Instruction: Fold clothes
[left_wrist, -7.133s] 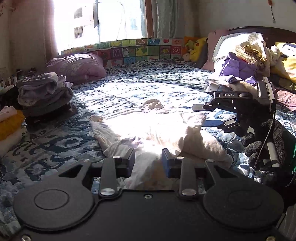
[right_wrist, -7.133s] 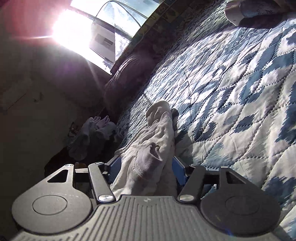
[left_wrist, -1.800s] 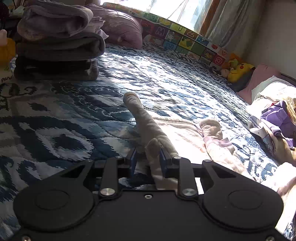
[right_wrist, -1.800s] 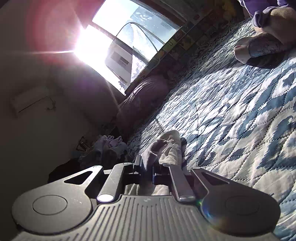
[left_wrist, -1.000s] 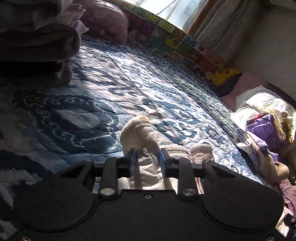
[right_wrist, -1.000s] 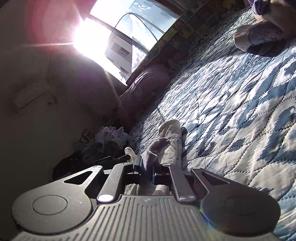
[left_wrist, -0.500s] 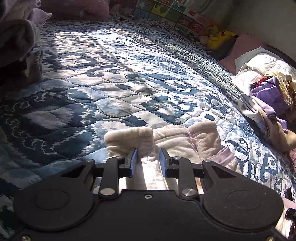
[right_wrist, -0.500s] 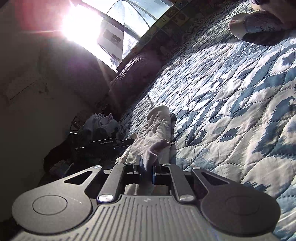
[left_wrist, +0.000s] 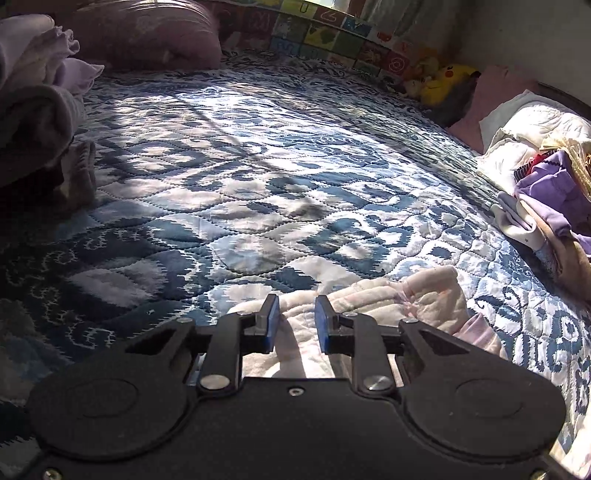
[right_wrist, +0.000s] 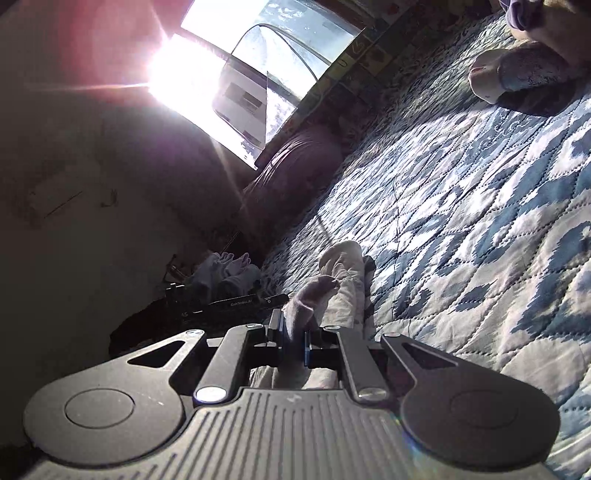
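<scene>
The cream garment (left_wrist: 402, 306) lay bunched on the bed's blue quilt (left_wrist: 258, 192). The left hand-held gripper (left_wrist: 294, 326) stood slightly parted over its folded edge, gripping nothing visible. The right hand-held gripper (right_wrist: 292, 341) was clamped on a raised fold of it. Folded clothes (left_wrist: 33, 110) were stacked at far left.

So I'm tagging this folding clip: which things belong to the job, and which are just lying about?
In the job:
cream fleece garment
left gripper, over it
right gripper, gripping it
blue patterned quilt

Lying about:
stack of folded grey clothes
heap of purple clothes
yellow plush toy
mauve pillow
</scene>
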